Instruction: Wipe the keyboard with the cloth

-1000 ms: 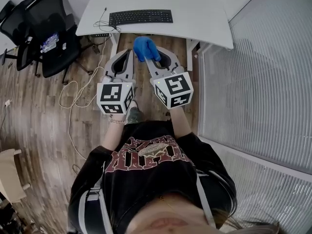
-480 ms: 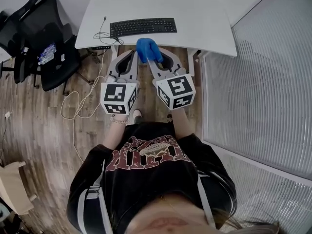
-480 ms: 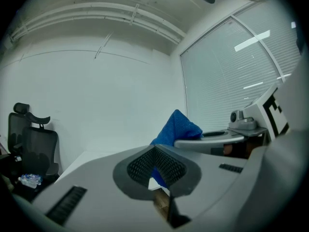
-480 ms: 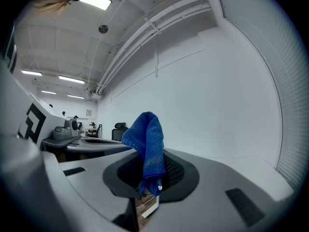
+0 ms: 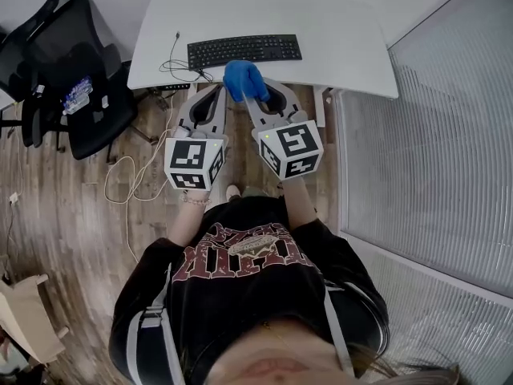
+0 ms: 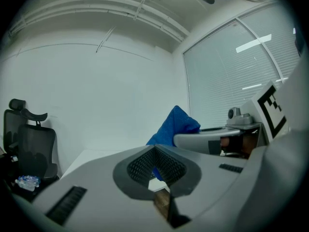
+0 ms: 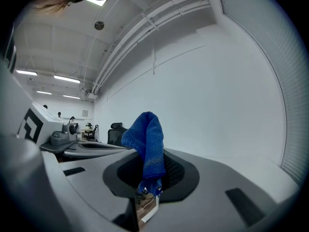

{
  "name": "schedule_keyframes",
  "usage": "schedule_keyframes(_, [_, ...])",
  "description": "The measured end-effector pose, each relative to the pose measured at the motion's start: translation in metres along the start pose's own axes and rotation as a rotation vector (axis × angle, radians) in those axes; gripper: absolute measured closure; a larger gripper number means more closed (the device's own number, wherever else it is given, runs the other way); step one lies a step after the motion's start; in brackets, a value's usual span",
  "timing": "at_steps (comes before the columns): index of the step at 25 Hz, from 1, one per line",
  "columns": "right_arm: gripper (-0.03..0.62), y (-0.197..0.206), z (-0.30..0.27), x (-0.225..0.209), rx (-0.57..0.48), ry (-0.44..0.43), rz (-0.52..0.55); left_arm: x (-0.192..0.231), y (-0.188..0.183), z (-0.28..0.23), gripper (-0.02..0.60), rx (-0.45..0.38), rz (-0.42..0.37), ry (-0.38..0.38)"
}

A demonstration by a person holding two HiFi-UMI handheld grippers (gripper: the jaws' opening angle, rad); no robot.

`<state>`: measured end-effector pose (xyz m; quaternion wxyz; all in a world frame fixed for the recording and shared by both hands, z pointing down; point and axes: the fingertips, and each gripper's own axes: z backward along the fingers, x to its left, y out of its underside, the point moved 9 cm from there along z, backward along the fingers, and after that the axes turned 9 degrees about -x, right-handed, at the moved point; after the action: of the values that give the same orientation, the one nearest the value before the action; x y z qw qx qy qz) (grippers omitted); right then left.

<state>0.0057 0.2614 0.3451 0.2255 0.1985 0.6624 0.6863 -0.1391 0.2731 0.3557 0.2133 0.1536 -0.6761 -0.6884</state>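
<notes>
A black keyboard (image 5: 244, 50) lies on the white desk (image 5: 337, 38), its cable coiled at its left end. Just short of the desk's front edge my right gripper (image 5: 252, 95) is shut on a blue cloth (image 5: 243, 79), which bunches up above the jaws. The right gripper view shows the cloth (image 7: 147, 139) pinched between the jaws of the right gripper (image 7: 149, 190). Beside it, my left gripper (image 5: 215, 91) is shut with nothing in it. Its jaws meet in the left gripper view (image 6: 157, 172), with the cloth (image 6: 174, 127) to the right behind them.
A black office chair (image 5: 72, 54) stands left of the desk. A pale cable (image 5: 128, 175) trails over the wooden floor. Window blinds (image 5: 433, 151) run along the right side. The desk's legs (image 5: 322, 103) stand beneath its front edge.
The desk and keyboard have come nearer in the head view. Both grippers kept side by side, and the cloth stayed in the right one.
</notes>
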Motion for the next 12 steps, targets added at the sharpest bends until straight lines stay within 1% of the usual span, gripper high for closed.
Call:
schedule_keyframes(7, [0.53, 0.003, -0.034, -0.01, 0.038, -0.004, 0.015, 0.025, 0.003, -0.023, 0.546, 0.01, 0.015, 0.0])
schedule_keyframes(12, [0.53, 0.002, -0.067, -0.031, 0.028, -0.021, 0.003, 0.047, 0.002, -0.053, 0.546, 0.007, 0.017, -0.021])
